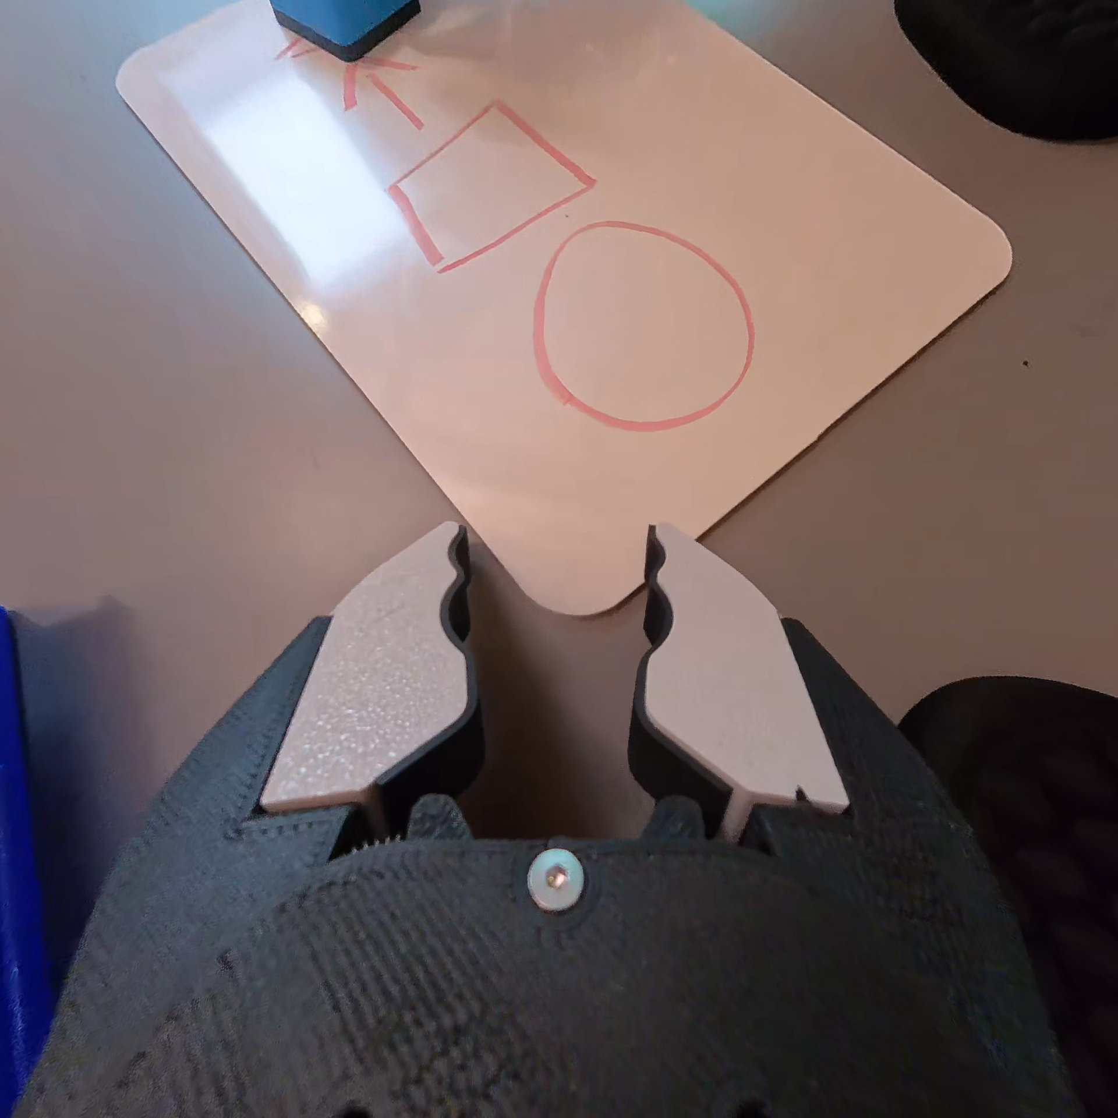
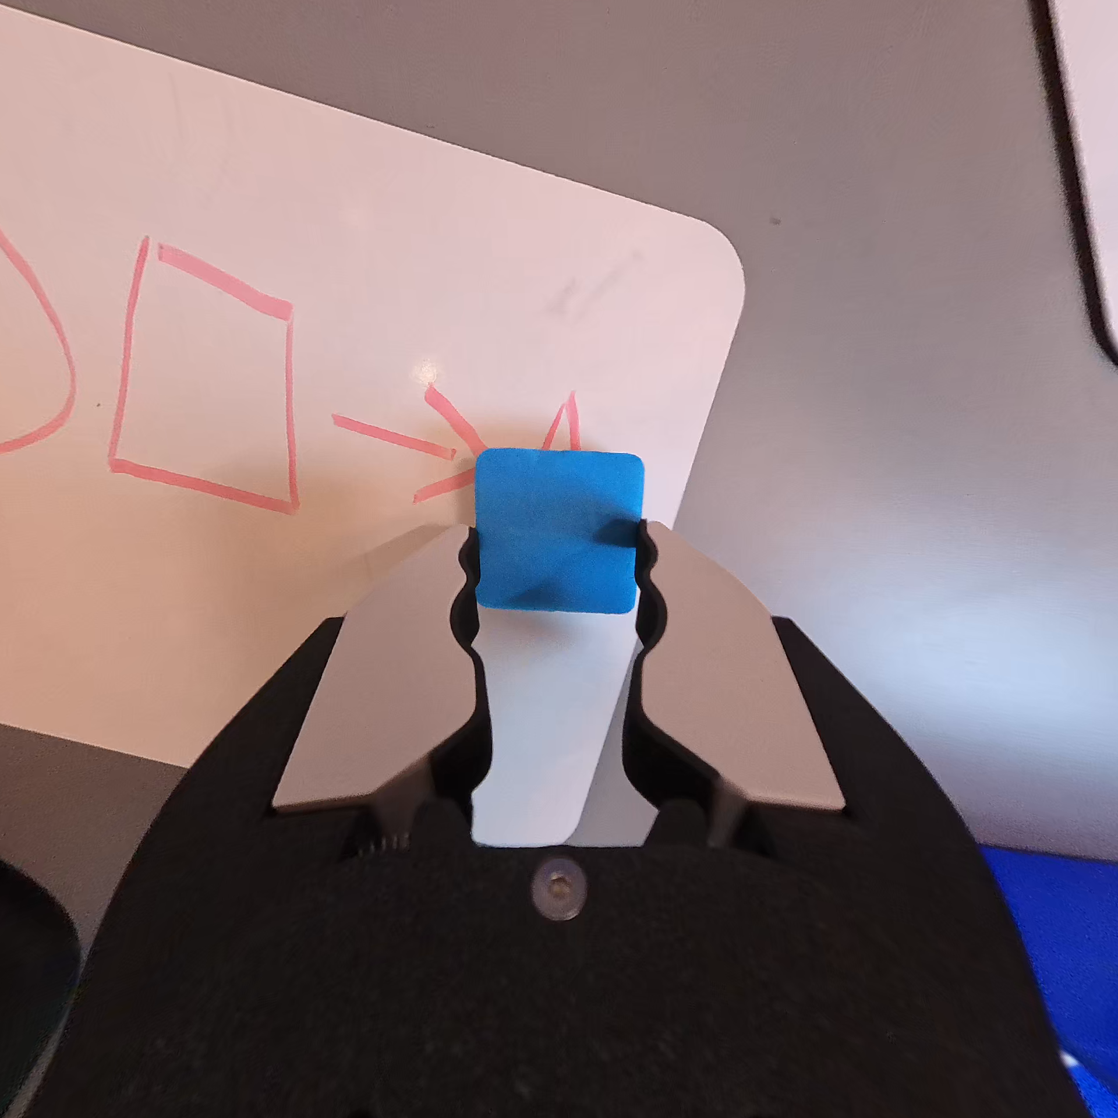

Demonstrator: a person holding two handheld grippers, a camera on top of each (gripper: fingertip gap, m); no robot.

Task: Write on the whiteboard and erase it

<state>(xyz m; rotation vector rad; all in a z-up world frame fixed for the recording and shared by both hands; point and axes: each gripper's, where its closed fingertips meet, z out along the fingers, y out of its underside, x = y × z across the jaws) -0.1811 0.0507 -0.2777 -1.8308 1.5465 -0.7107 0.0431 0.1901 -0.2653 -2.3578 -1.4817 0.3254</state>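
pinching a blue eraser [image 2: 558, 532] on the whiteboard [image 2: 302, 242], right tongs [image 2: 555, 538]; left tongs [image 1: 556, 544] agape, empty

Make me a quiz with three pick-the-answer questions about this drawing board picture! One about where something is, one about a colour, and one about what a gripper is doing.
1. Where is the blue eraser?
A. on the circle
B. at the arrow's tip, on the whiteboard
C. off the board

2. What colour are the drawn shapes?
A. green
B. black
C. pink-red

3. What is the left gripper doing?
A. open, holding nothing
B. gripping a marker
C. squeezing the eraser

Answers:
1. B, the eraser covers the arrow head.
2. C, the circle and square are pink-red lines.
3. A, only table and board corner show between its fingers; the right gripper holds the eraser.
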